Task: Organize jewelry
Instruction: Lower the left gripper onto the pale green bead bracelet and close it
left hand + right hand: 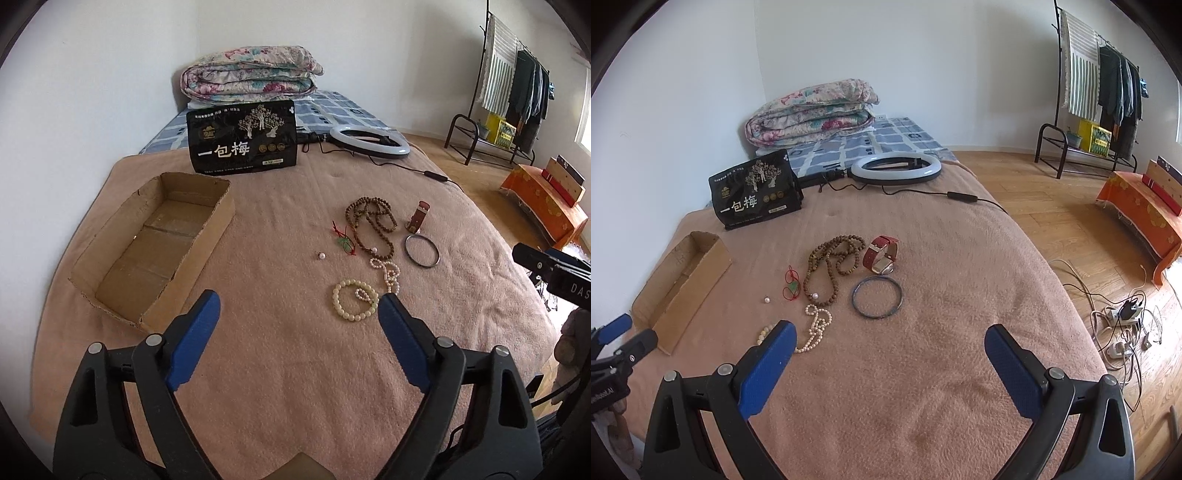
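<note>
Covering the bed is a big pink blanket [280, 354], and all the small things lie on it. A folded flowery quilt [251, 72] sits far back by the wall on a blue checked sheet [332, 110]. The brown cardboard box [110, 266] lies on the left side of the blanket with its top open, and only its bare cardboard floor shows inside. A black snack bag [242, 136] stands behind the box, and what is in it cannot be seen. A white ring light [369, 142] lies flat next to the bag. The left gripper [299, 308] hangs over the blanket with its blue jaws wide apart and nothing between them. The right gripper [890, 345] hangs over the blanket too, with its jaws wide and holding nothing. The jewelry lies in a little bunch to the right of the box, well apart from it. The long brown bead necklace [373, 225] is looped at the back. The red watch [881, 254] sits just beside it. The dark bangle [422, 250] lies flat near the watch. The cream bead bracelet [354, 300] is closest to the left gripper, with the pearl string [388, 271] running across its edge. A red cord with a green charm [343, 240] lies left of the brown beads. One small pearl [321, 255] sits alone, nearest the box.
</note>
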A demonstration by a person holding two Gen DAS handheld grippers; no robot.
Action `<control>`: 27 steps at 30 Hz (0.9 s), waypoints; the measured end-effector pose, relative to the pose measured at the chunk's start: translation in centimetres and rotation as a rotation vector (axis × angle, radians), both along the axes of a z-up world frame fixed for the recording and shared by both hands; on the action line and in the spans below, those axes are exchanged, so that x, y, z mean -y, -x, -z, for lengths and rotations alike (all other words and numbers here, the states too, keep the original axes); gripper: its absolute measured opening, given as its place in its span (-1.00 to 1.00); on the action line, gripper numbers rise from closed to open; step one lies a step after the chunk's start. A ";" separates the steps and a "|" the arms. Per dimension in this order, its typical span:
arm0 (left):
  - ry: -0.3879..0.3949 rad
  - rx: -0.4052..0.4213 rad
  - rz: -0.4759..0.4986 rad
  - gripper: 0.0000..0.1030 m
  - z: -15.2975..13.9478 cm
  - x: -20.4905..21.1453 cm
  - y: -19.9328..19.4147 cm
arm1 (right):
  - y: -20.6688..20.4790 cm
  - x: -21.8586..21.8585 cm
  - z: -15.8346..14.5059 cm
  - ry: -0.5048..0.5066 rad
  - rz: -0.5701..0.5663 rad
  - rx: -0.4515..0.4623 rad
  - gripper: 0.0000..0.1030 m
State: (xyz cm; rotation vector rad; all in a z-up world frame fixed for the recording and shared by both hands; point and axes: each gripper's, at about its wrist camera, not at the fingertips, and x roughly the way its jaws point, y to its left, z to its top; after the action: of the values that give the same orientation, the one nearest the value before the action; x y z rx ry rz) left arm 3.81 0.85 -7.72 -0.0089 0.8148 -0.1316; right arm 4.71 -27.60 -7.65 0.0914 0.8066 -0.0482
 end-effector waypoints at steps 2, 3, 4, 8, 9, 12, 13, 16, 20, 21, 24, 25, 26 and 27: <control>0.014 -0.034 0.015 0.49 0.6 0.1 -0.5 | -0.6 0.2 0.0 0.009 -0.011 -0.014 0.98; 0.018 -0.044 0.020 0.47 0.8 0.1 -0.7 | -0.8 0.3 0.0 0.016 -0.014 -0.019 0.98; 0.025 -0.055 0.023 0.40 1.1 0.2 -0.9 | -1.2 0.5 0.1 0.014 -0.020 -0.027 0.98; 0.067 -0.114 0.064 0.27 2.2 0.7 -1.9 | -3.2 1.5 0.7 -0.003 -0.036 -0.061 0.83; 0.076 -0.114 0.065 0.27 2.3 0.7 -2.0 | -3.6 1.7 0.9 -0.002 -0.041 -0.062 0.82; 0.090 -0.128 0.091 0.24 3.0 1.2 -2.7 | -4.6 2.2 1.7 -0.001 -0.078 -0.046 0.83; 0.088 -0.133 0.094 0.14 3.3 1.4 -2.8 | -4.9 2.1 2.1 0.013 -0.096 -0.041 0.84; 0.090 -0.177 0.118 0.08 4.9 2.1 -3.9 | -5.7 1.5 3.8 0.084 -0.151 -0.045 0.87; 0.103 -0.241 0.131 -0.06 7.0 2.7 -5.2 | -6.7 1.3 6.0 0.096 -0.196 -0.052 0.93; 0.110 -0.254 0.126 -0.06 7.4 2.7 -5.6 | -7.0 1.2 6.4 0.097 -0.211 -0.048 0.93; 0.130 -0.285 0.116 -0.08 8.6 2.9 -6.8 | -7.7 1.0 7.3 0.109 -0.224 -0.035 0.96; 0.132 -0.293 0.117 -0.15 9.0 3.0 -7.1 | -7.9 1.0 7.6 0.112 -0.219 -0.033 0.97; 0.129 -0.300 0.116 -0.19 9.3 3.0 -7.4 | -8.1 1.0 7.8 0.113 -0.220 -0.031 0.97; 0.125 -0.304 0.113 -0.22 9.7 3.1 -7.7 | -8.2 1.0 8.1 0.114 -0.223 -0.028 0.97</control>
State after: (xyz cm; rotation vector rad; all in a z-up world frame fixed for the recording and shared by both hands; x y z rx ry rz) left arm 11.48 -2.23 -17.39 -0.1024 1.1097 -0.2931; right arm 12.95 -28.58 -15.73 -0.1076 0.8362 0.1147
